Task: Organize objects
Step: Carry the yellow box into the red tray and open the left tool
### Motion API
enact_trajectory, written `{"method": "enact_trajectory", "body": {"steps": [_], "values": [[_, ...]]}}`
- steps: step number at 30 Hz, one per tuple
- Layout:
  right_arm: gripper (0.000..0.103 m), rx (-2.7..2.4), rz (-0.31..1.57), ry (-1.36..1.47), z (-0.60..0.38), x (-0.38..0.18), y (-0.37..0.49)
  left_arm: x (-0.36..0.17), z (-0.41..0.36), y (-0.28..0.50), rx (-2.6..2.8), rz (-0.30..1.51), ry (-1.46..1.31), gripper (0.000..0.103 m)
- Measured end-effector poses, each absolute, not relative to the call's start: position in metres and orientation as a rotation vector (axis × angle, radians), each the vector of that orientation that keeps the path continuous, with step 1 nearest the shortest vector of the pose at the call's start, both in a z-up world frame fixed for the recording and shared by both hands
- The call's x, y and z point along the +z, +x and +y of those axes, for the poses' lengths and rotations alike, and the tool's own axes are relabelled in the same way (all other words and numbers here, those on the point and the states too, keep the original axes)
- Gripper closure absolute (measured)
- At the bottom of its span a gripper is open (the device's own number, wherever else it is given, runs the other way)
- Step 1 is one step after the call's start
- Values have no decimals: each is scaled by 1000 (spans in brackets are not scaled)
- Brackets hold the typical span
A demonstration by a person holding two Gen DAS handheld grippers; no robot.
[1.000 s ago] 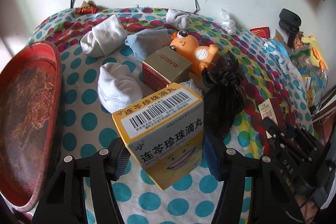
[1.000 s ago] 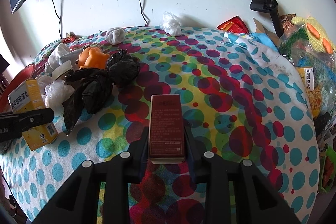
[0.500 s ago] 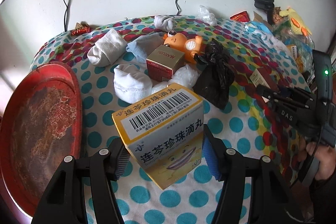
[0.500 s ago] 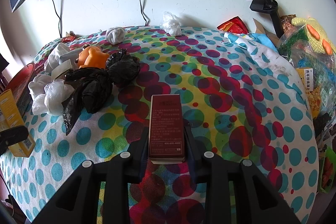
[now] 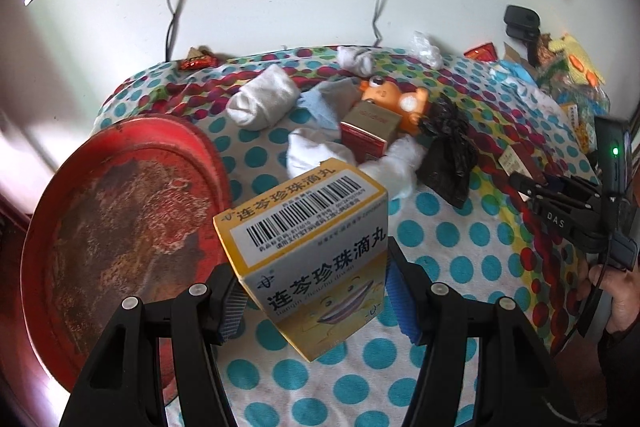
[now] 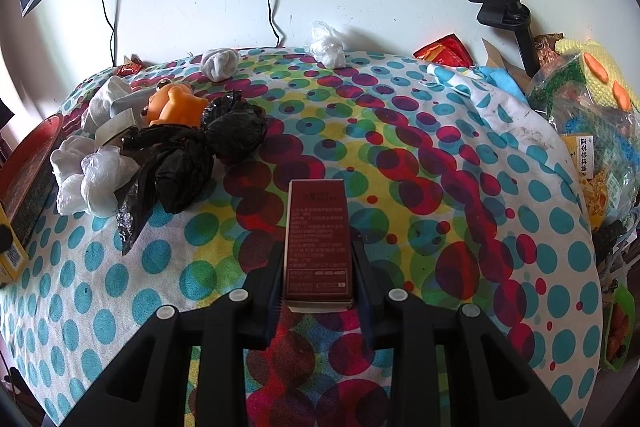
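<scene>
Since the earlier frame, the left gripper [image 5: 316, 291] has drawn back and left, bringing the round red tray [image 5: 120, 227] fuller into view at lower left. It pinches a yellow medicine box [image 5: 308, 247] at centre, seemingly above the dotted cloth [image 5: 452, 259]. At lower centre, the right gripper [image 6: 318, 279] clamps a dark red box [image 6: 318, 243].

Polka-dot table [image 6: 400, 155] with socks [image 5: 264, 101], bags [image 6: 188, 155]

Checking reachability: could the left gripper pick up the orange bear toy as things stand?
Probably not: the left gripper is shut on the yellow medicine box, and the gold-topped box partly fronts the orange bear toy.
</scene>
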State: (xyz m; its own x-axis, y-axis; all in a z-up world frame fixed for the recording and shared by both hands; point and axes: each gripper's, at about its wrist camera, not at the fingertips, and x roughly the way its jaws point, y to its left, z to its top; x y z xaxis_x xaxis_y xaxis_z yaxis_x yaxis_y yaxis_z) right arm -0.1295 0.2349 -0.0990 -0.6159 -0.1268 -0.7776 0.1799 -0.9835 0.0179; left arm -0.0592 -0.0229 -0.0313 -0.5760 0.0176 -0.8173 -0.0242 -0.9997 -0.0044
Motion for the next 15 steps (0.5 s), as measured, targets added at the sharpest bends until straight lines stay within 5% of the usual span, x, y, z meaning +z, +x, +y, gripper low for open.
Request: {"method": "enact_trajectory", "body": {"steps": [15], "values": [[71, -2680, 105, 1284, 233, -99, -130, -23, -129, -57, 2965, -146, -1532, 45]]}}
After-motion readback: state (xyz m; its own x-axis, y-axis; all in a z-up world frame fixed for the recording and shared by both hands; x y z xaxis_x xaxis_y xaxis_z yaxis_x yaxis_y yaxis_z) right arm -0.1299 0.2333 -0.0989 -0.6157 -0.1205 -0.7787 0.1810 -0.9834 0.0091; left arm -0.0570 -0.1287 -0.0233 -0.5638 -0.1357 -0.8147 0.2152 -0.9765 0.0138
